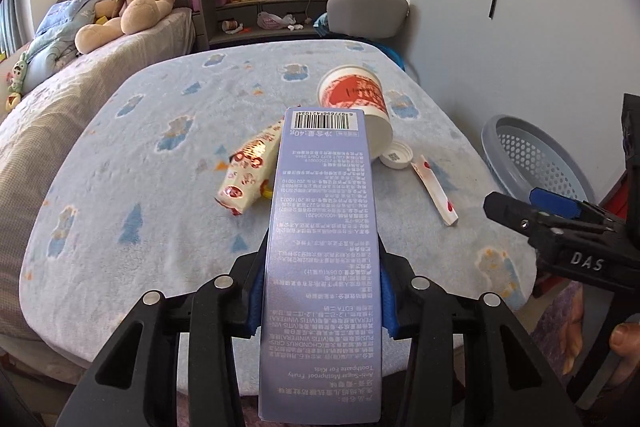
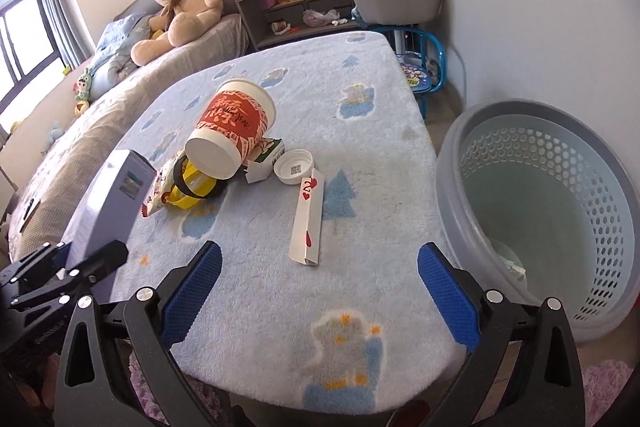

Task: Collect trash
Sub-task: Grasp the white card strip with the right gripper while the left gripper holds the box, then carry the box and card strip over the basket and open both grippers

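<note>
left gripper is clamped on the purple toothpaste box, dead centre of its view; right gripper has jaws wide apart at bottom centre, grey basket sits far right

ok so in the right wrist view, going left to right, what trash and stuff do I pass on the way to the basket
Toothpaste box in the left gripper → snack bag → paper cup → white cap → flat paper sleeve → basket.
</note>
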A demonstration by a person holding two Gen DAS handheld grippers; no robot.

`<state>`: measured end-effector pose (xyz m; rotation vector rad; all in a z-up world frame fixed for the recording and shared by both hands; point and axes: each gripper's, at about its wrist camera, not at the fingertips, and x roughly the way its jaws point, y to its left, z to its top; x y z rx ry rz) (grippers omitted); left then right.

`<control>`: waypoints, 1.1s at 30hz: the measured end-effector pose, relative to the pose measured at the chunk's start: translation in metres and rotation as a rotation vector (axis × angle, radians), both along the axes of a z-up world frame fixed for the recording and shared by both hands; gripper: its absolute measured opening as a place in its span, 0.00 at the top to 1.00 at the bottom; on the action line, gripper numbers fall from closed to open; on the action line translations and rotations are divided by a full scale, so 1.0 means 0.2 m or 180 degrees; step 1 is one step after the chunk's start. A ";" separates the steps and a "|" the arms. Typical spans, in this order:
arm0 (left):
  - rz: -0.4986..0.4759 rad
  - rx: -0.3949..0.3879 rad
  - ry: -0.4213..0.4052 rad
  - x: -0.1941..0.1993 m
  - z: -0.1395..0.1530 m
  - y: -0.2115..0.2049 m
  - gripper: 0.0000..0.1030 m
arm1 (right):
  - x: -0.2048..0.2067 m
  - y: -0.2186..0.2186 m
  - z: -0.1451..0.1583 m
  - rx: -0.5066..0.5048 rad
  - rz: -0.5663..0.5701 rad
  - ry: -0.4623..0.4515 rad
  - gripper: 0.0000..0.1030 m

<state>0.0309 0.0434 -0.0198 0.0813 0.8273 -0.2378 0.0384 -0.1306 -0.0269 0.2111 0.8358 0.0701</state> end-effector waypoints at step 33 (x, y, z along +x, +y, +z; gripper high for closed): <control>0.0335 -0.0022 0.0043 0.06 -0.02 0.16 0.59 | 0.28 0.18 -0.21 -0.0668 0.0129 0.0403 0.83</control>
